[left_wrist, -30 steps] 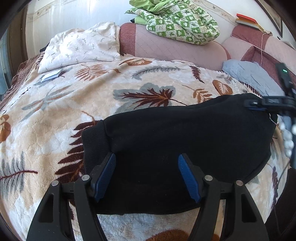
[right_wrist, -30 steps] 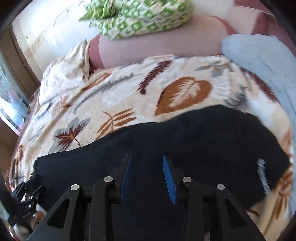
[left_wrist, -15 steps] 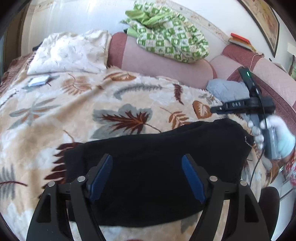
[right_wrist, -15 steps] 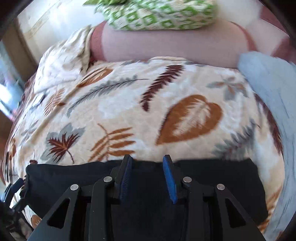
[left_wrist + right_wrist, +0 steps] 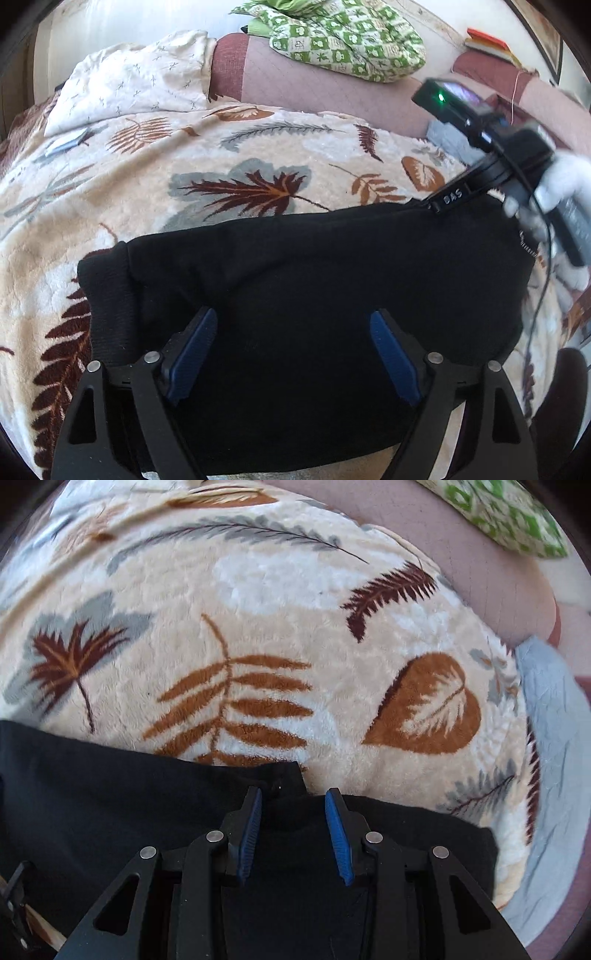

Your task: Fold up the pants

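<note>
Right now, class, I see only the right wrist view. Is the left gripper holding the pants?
Observer: No. The left gripper is open. Its jaws have just been opening, and the pants lie under them, ungripped.
Operator: Where is the cuff?
Observer: The ribbed cuff is at the pants' left end in the left wrist view, flat on the blanket.
Operator: Anything loose on the blanket?
Observer: A small flat grey item, far left.

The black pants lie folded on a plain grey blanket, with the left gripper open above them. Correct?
Not quite. The blanket is cream with a brown and grey leaf print, not plain grey, as the left wrist view shows. The black pants do lie folded on it, with the left gripper open above them.
</note>
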The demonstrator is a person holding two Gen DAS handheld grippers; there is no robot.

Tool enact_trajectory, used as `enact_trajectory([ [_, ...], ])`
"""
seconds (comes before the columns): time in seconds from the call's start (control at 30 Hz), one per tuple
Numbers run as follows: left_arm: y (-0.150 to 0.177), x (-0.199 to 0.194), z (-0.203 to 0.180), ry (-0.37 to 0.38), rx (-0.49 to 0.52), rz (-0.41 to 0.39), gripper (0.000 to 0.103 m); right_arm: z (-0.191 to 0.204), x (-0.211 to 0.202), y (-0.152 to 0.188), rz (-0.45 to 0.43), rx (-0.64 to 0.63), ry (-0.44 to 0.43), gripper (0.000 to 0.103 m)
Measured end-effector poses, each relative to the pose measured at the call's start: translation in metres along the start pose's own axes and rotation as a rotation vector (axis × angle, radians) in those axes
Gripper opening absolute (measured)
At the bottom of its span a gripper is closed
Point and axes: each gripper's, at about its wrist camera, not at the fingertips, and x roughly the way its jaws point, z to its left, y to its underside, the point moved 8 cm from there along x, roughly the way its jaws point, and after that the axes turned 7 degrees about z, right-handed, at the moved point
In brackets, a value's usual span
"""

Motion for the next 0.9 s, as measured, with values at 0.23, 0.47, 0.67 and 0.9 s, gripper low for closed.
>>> enact_trajectory([
  [0.23, 0.002, 0.003, -0.003, -0.048, 0.028, 0.007, 0.084, -0.038, -0.032, -0.033, -0.113, 0.012, 0.313, 0.008],
  [0.47, 0.001, 0.002, -0.002, -0.047, 0.023, 0.004, 0.084, -0.012, -0.045, -0.024, -0.038, 0.062, -0.138, 0.051],
  [0.67, 0.001, 0.002, -0.002, -0.041, 0.019, 0.001, 0.084, 0.002, -0.012, -0.016, 0.062, 0.042, -0.039, 0.04],
  [0.9, 0.001, 0.002, -0.002, -0.036, 0.016, 0.001, 0.084, 0.004, -0.008, -0.002, 0.111, 0.02, -0.068, 0.036],
])
